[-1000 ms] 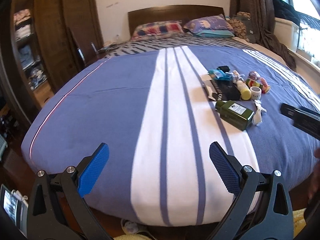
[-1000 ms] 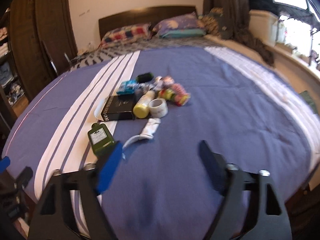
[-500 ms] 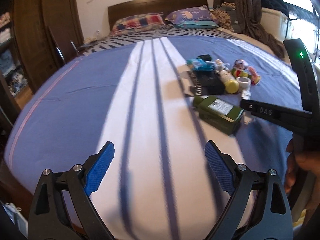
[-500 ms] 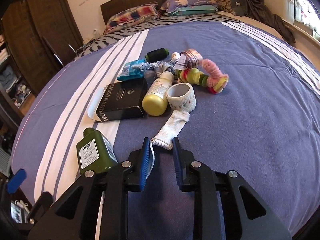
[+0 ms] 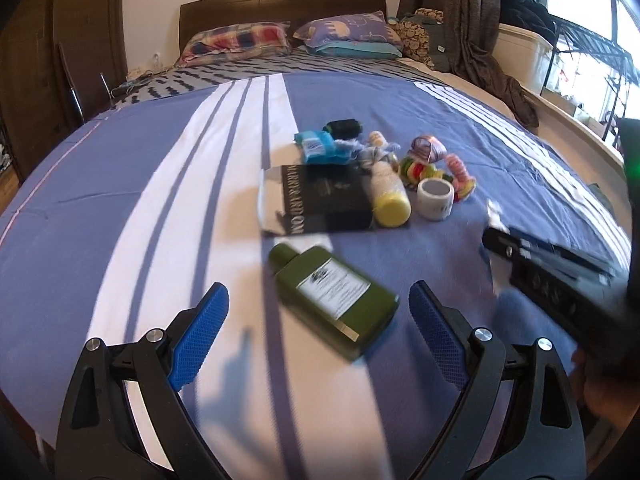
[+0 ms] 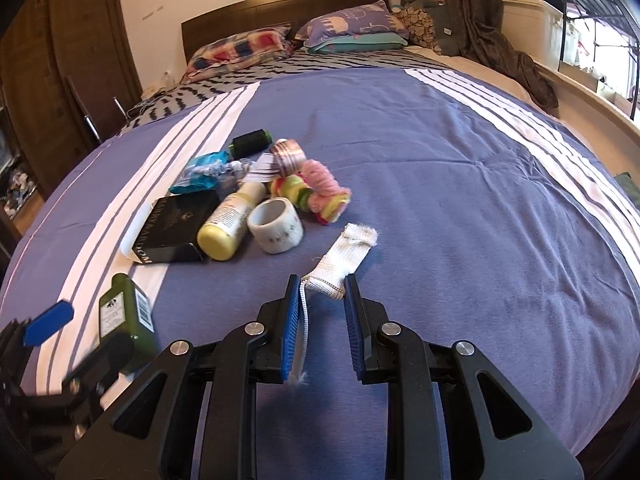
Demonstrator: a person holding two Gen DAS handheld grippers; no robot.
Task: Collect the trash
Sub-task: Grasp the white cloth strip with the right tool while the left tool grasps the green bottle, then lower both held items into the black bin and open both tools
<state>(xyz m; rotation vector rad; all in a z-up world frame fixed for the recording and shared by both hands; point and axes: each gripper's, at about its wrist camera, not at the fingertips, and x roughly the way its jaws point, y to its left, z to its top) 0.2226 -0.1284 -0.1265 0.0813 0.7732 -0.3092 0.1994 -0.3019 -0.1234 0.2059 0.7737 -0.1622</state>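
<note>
A pile of small items lies on the blue striped bed (image 5: 120,200). A green bottle (image 5: 334,294) lies just in front of my open left gripper (image 5: 318,320), between its fingers' line. Behind it are a black box (image 5: 324,200), a yellow-capped bottle (image 5: 388,196) and a white tape roll (image 5: 436,200). My right gripper (image 6: 322,312) has its jaws narrowed around the near end of a white cloth pouch (image 6: 344,258) and its cord, with gaps still showing. The green bottle also shows in the right wrist view (image 6: 126,316).
A blue packet (image 5: 318,146), a dark thread spool (image 5: 344,128), a copper-coloured ribbon roll (image 6: 290,156) and a pink and green toy (image 6: 316,194) lie behind. Pillows (image 5: 240,42) and headboard at the far end. A wardrobe (image 6: 60,80) stands left, a window ledge right.
My left gripper has moved forward and right up to the green bottle. My right gripper closed from wide open to narrow around the white pouch, which now lies slightly farther right.
</note>
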